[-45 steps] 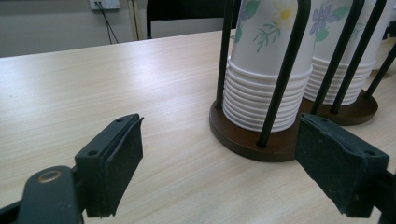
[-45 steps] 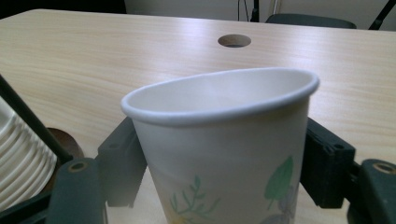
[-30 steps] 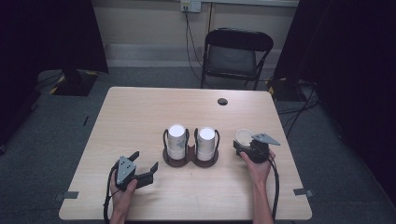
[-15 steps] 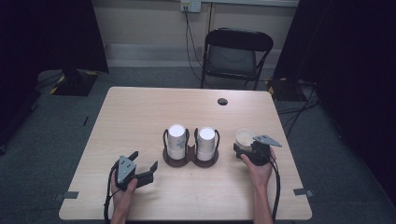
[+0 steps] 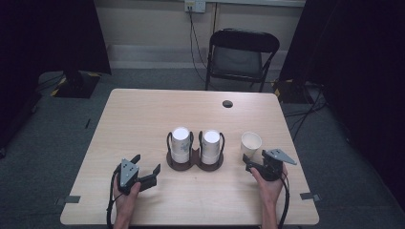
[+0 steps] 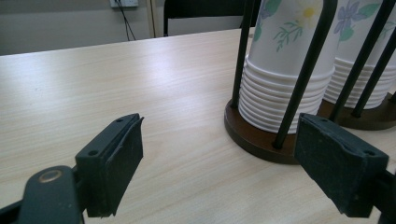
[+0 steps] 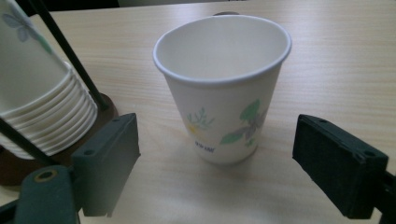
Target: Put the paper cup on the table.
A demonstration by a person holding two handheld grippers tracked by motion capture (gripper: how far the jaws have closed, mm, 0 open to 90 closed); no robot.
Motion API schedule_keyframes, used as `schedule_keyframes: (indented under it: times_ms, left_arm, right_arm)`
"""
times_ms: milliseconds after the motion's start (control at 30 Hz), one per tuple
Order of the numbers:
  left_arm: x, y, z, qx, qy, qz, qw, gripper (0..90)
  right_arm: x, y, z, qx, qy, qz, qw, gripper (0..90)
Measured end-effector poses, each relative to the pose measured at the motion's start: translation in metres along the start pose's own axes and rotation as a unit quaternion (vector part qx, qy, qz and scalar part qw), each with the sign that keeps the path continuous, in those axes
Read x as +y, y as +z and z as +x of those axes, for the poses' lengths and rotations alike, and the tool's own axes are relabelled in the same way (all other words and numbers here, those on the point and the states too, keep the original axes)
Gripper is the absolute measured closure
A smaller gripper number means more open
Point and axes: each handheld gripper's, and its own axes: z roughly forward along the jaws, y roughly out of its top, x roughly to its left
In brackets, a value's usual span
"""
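A white paper cup with a flower print [image 5: 251, 143] [image 7: 223, 88] stands upright and empty on the wooden table [image 5: 143, 119], right of a dark two-post cup holder [image 5: 195, 163]. The holder carries two stacks of upturned cups [image 5: 181, 143] [image 5: 211, 144] [image 6: 280, 70]. My right gripper [image 5: 254, 161] [image 7: 219, 135] sits just short of the lone cup. Its jaws have just been opening and now stand wide, with the pads clear of the cup. My left gripper [image 5: 147, 163] [image 6: 222, 140] rests open on the table, left of the holder, with nothing between its pads.
A small dark round hole [image 5: 228, 103] sits near the table's far edge. A black folding chair [image 5: 241, 52] stands behind the table. Bare tabletop lies left of the holder and along the front edge.
My right gripper has let go of the lone cup and drawn back toward the person, slightly to the right. The cup stays standing. The left gripper has not moved.
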Motion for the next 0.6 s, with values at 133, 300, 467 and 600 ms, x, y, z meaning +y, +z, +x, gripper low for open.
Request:
schedule_keyframes:
  times_ms: [133,300,467,600]
  left_arm:
    - [0.0,0.0,0.0,0.004,-0.005,0.001,1.0,15.7]
    - [0.0,0.0,0.001,0.008,-0.009,0.002,0.9999,15.8]
    - [0.0,-0.001,0.001,0.008,-0.013,0.0,0.9999,15.8]
    - [0.0,-0.002,0.0,0.012,-0.006,0.001,0.9999,15.8]
  right_arm:
    - [-0.006,-0.011,0.002,-0.002,0.003,-0.01,0.9999,14.5]
    - [-0.012,-0.031,0.006,-0.005,0.01,-0.032,0.9994,14.9]
    - [-0.023,-0.051,0.013,-0.023,0.01,-0.048,0.9985,15.8]
    - [-0.032,-0.06,0.016,-0.027,0.026,-0.064,0.9973,16.7]
